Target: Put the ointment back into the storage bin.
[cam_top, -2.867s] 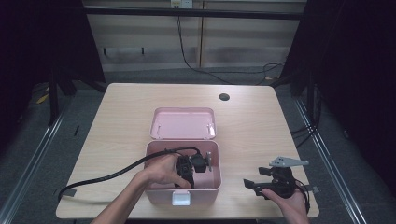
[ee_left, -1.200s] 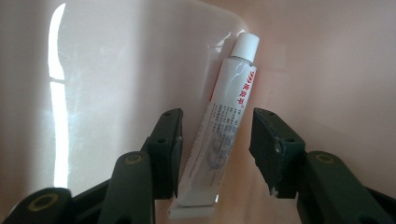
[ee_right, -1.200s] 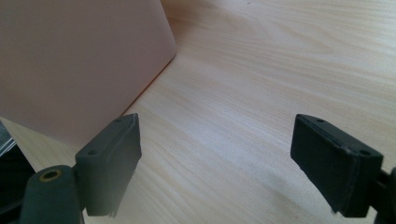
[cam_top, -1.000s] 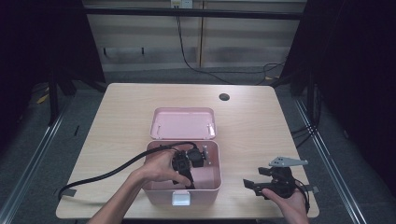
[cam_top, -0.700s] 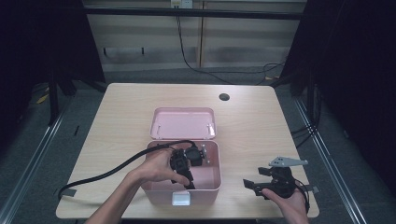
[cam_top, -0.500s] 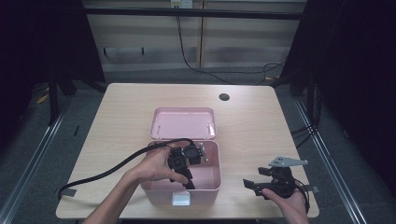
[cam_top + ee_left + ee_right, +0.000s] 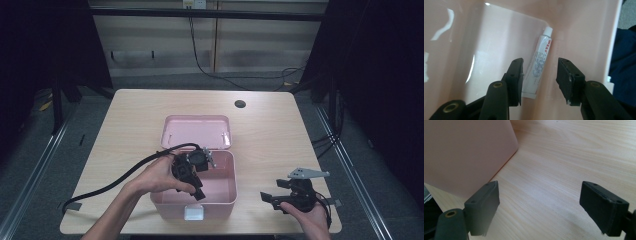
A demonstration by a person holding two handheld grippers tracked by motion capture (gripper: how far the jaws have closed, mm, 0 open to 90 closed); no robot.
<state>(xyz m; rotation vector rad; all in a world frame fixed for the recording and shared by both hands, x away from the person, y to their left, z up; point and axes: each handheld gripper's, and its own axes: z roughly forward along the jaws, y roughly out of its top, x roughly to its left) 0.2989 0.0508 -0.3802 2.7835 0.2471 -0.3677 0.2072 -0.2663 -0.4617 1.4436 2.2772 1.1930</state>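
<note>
Pink box (image 7: 220, 197) holds a white tube (image 7: 537, 65) lying on its floor; left gripper (image 7: 539, 79) hovers above it, jaws apart, gripping nothing. Right gripper (image 7: 539, 208) rests wide open over the table (image 7: 564, 157).

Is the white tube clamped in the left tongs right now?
No, the white tube lies on the floor of the pink box, and the left tongs stand open above it.

A light wooden table (image 7: 125, 130) carries an open pink box (image 7: 220, 200).
</note>
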